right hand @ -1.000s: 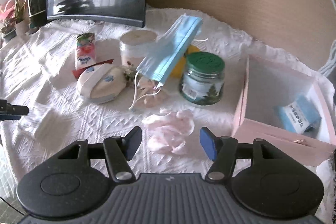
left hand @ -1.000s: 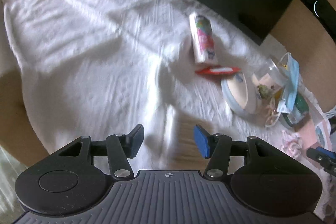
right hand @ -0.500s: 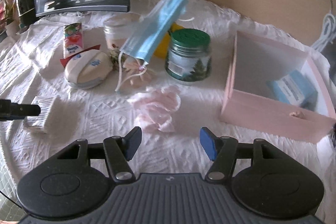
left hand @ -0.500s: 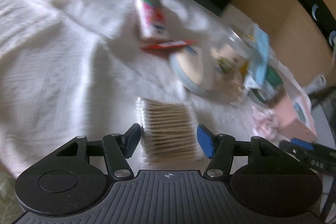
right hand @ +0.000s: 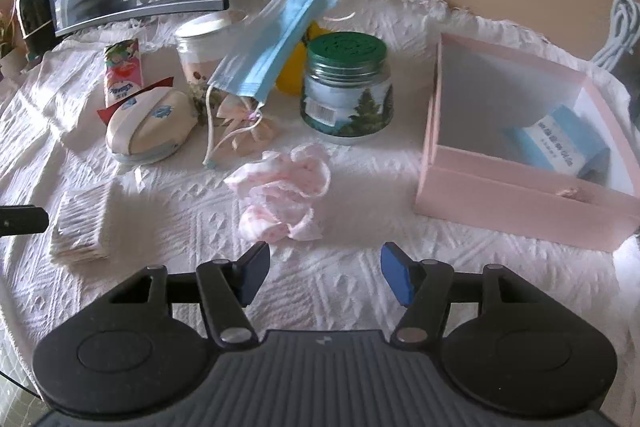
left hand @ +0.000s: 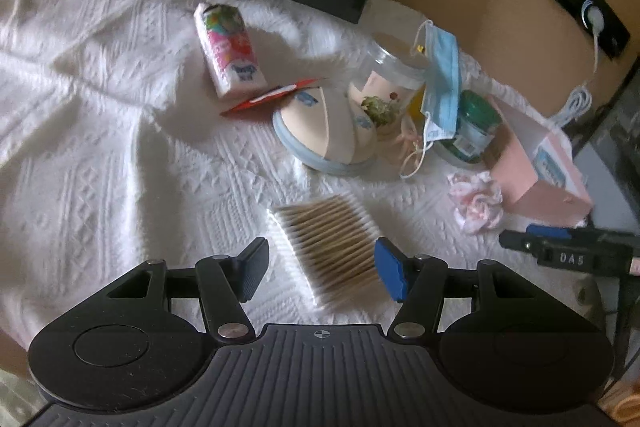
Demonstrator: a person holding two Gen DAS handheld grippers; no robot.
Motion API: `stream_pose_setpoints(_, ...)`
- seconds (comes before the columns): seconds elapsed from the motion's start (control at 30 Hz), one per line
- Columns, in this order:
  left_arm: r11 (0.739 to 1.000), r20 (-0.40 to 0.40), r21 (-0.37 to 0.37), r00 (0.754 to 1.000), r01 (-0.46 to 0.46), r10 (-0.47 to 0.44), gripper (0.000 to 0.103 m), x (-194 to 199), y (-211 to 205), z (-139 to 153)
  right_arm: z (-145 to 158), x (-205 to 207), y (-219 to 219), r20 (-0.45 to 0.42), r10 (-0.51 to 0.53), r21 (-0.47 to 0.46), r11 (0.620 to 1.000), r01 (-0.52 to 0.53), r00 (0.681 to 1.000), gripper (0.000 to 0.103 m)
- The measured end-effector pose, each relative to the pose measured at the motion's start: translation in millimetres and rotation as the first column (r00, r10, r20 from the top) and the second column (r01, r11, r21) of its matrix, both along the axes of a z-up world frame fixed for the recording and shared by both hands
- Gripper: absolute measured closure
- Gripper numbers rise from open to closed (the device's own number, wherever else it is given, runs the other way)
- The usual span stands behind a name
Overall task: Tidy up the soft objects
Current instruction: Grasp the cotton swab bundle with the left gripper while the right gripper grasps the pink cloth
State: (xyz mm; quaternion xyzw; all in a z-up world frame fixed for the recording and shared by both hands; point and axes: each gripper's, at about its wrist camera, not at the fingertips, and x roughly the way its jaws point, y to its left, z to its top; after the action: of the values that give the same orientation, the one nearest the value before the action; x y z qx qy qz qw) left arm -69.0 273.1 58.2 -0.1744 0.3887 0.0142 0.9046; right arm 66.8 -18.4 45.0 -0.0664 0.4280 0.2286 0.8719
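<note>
Yellow object [right hand: 291,75] mostly hidden behind blue mask [right hand: 276,35]. Cotton swab pack [left hand: 330,249] motion-blurred. Tissue packet [right hand: 558,147] text too small.

You have two jars [right hand: 347,87], one blue face mask [right hand: 276,31], one pink scrunchie [right hand: 280,197], one pack of cotton swabs [left hand: 330,247], two tissue packs [right hand: 122,75], one round pouch [right hand: 150,127], one pink box [right hand: 520,195], one red packet [left hand: 272,95]

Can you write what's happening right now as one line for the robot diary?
left tongs: open, around cotton swab pack | right tongs: open, near pink scrunchie | pink box: holds blue packet
</note>
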Motion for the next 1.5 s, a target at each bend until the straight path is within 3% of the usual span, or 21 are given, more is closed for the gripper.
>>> stream_pose_setpoints(0.1, 0.981, -0.008, 0.159, 0.994, 0.112, -0.112, 0.040, 7.4, -24.3, 2.5, -0.7, -1.7, 5.7, 0.003, 0.022, -0.009, 1.000, -0.022, 1.000, 0.041)
stream_pose_setpoints(0.13, 0.960, -0.027, 0.219, 0.985, 0.172, -0.171, 0.040, 12.1, -36.3, 0.5, -0.6, -2.6, 7.1, 0.005, 0.027, -0.013, 1.000, -0.027, 1.000, 0.041)
stream_pose_setpoints(0.27, 0.893, -0.097, 0.327, 0.951, 0.308, -0.293, 0.032, 25.1, -63.7, -13.6, 1.4, -3.4, 2.4, 0.021, 0.024, -0.022, 0.999, -0.024, 0.999, 0.041)
stream_pose_setpoints(0.4, 0.868, -0.091, 0.296, 0.916, 0.399, -0.391, 0.032, 31.0, -69.2, -10.4, 0.2, -0.8, -10.4, 0.014, -0.021, -0.023, 1.000, 0.021, 1.000, 0.041)
stream_pose_setpoints(0.43, 0.851, -0.087, 0.300, 0.901, 0.431, -0.425, 0.032, 32.6, -67.8, -8.3, -0.3, -0.4, -13.9, 0.009, -0.033, -0.022, 0.999, 0.033, 0.999, 0.041)
stream_pose_setpoints(0.57, 0.789, -0.128, 0.425, 0.892, 0.444, -0.433, 0.034, 47.4, -59.7, -8.1, -2.6, -2.4, -26.1, -0.012, -0.065, -0.018, 0.998, 0.065, 0.998, 0.041)
stream_pose_setpoints(0.6, 0.784, -0.130, 0.436, 0.893, 0.442, -0.431, 0.034, 51.0, -55.8, -8.0, -2.9, -3.8, -28.3, -0.017, -0.068, -0.020, 0.998, 0.067, 0.998, 0.041)
stream_pose_setpoints(0.67, 0.797, -0.140, 0.408, 0.893, 0.446, -0.428, 0.034, 63.0, -41.8, -9.0, -3.4, -7.3, -31.4, -0.021, -0.070, -0.022, 0.997, 0.070, 0.997, 0.041)
stream_pose_setpoints(0.7, 0.814, -0.148, 0.359, 0.888, 0.458, -0.434, 0.034, 69.2, -33.4, -10.3, -3.7, -8.9, -32.8, -0.025, -0.069, -0.023, 0.997, 0.068, 0.997, 0.041)
stream_pose_setpoints(0.77, 0.852, -0.159, 0.185, 0.871, 0.490, -0.466, 0.034, 82.4, -13.1, -15.3, -4.0, -11.6, -34.5, -0.031, -0.067, -0.024, 0.997, 0.067, 0.997, 0.041)
stream_pose_setpoints(0.83, 0.862, -0.166, 0.083, 0.860, 0.500, -0.483, 0.034, 85.8, -1.4, -18.6, -4.2, -14.2, -35.2, -0.032, -0.067, -0.026, 0.997, 0.067, 0.997, 0.041)
stream_pose_setpoints(0.87, 0.855, -0.173, 0.081, 0.852, 0.512, -0.494, 0.034, 84.0, -1.6, -18.4, -4.1, -15.1, -35.2, -0.033, -0.067, -0.029, 0.997, 0.066, 0.997, 0.041)
stream_pose_setpoints(1.03, 0.783, -0.159, 0.177, 0.803, 0.596, -0.575, 0.033, 62.8, -30.3, -15.4, -8.7, -13.7, -31.8, -0.047, -0.078, -0.038, 0.996, 0.077, 0.996, 0.041)
stream_pose_setpoints(1.23, 0.748, -0.117, 0.254, 0.787, 0.613, -0.605, 0.029, 46.5, -51.7, -18.2, -16.0, -6.6, -15.7, -0.059, -0.061, -0.064, 0.996, 0.057, 0.996, 0.041)
stream_pose_setpoints(1.4, 0.687, -0.115, 0.345, 0.755, 0.640, -0.645, 0.028, 31.1, -67.1, -19.9, -15.0, -7.0, -6.9, -0.045, -0.036, -0.071, 0.997, 0.032, 0.998, 0.041)
stream_pose_setpoints(1.5, 0.679, -0.104, 0.380, 0.758, 0.628, -0.643, 0.025, 30.5, -69.0, -21.3, -14.5, -5.8, -6.8, -0.040, -0.037, -0.075, 0.997, 0.033, 0.999, 0.041)
